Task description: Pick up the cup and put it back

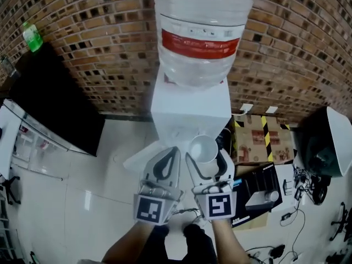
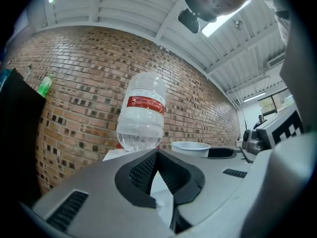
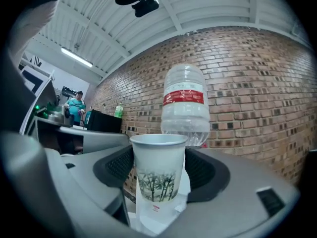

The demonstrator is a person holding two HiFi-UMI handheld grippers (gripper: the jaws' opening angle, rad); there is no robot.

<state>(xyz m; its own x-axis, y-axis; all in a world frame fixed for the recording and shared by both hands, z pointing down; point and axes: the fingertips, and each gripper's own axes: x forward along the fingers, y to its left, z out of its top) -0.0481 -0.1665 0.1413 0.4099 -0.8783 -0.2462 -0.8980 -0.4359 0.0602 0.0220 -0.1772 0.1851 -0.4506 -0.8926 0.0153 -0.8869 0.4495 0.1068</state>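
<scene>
Paper cup [image 3: 157, 167] with bamboo print stands upright at centre frame in the right gripper view; your right tool [image 1: 207, 157] grasps it by both sides. White water dispenser [image 1: 190, 106] and upturned bottle [image 1: 202, 32] sit just behind. Your left tool [image 1: 175, 150] is alongside, clenched on nothing.

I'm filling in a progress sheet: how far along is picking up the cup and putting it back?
Done: the pick-up looks finished, since the right gripper is shut on the cup, which is upright in front of the water dispenser. In hand: carrying the cup; the left gripper is shut and empty beside it. Left: setting the cup back down and letting go; the jaws have not released it yet.
</scene>
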